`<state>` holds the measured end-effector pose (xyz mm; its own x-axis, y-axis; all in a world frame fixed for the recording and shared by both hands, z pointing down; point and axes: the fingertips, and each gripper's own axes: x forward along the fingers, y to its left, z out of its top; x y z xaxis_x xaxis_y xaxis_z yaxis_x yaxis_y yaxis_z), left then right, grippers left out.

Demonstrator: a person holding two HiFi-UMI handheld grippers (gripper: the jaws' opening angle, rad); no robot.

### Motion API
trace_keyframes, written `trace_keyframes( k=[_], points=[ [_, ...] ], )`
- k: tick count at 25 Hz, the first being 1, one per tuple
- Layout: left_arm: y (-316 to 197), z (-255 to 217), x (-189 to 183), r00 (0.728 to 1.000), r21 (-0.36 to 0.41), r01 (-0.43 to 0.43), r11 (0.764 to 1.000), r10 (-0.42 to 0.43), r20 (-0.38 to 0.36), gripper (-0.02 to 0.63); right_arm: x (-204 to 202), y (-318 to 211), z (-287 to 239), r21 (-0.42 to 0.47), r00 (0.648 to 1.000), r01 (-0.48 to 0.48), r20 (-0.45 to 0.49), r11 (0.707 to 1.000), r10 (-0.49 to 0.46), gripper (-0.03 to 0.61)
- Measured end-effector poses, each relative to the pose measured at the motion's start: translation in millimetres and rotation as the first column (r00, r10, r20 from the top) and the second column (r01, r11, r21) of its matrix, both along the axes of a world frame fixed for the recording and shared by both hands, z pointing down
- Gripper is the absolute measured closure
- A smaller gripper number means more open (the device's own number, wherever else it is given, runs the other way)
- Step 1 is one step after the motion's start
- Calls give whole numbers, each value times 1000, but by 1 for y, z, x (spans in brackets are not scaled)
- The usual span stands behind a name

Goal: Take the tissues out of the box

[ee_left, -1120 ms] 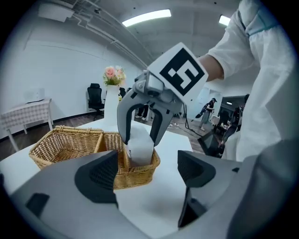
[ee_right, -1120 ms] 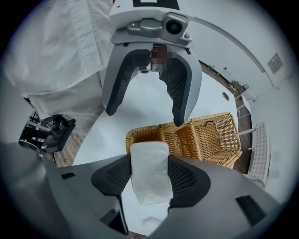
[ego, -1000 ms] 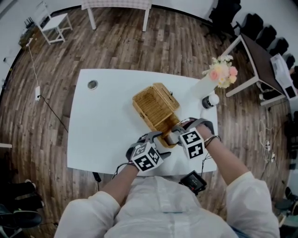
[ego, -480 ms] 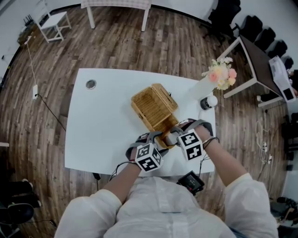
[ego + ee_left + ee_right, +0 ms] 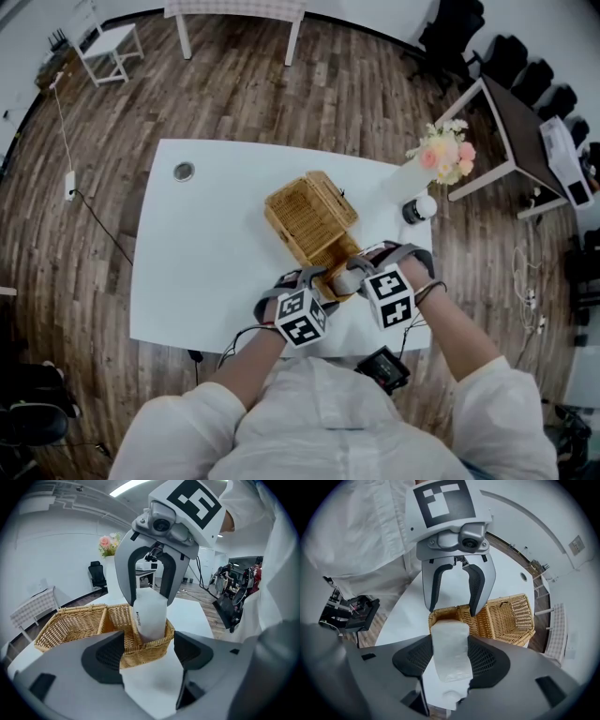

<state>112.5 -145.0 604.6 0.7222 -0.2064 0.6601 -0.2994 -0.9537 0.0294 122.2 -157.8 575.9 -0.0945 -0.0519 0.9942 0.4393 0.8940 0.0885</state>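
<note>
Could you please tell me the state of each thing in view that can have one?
wicker basket: standing level, near end clamped.
tissue pack: upright, its bottom in the wicker basket's near compartment.
left gripper: shut on the wicker basket's near end.
right gripper: jaws have just been closing, pads on the tissue pack.

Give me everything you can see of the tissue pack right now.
The tissue pack is a white, soft-looking wrapped block with small dark print along one edge. It stands upright, its lower end inside the end compartment of the wicker basket and its upper part above the rim. The right gripper clamps its top from both sides.
</note>
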Motion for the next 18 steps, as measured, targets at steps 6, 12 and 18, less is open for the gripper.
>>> trace_keyframes(
  k=[6, 12, 18],
  points=[
    [0, 0, 1, 1000, -2, -1, 1000, 1, 2, 284, 2, 1, -14, 30, 1000, -15, 25, 999, 15, 333],
    [0, 1, 0, 1000, -4, -2, 1000, 2, 4, 284, 3, 2, -34, 65, 998, -36, 60, 997, 33, 333],
    [0, 1, 0, 1000, -9, -2, 1000, 2, 8, 284, 19, -5, -58, 85, 962, -220, 183, 972, 202, 333]
  ],
)
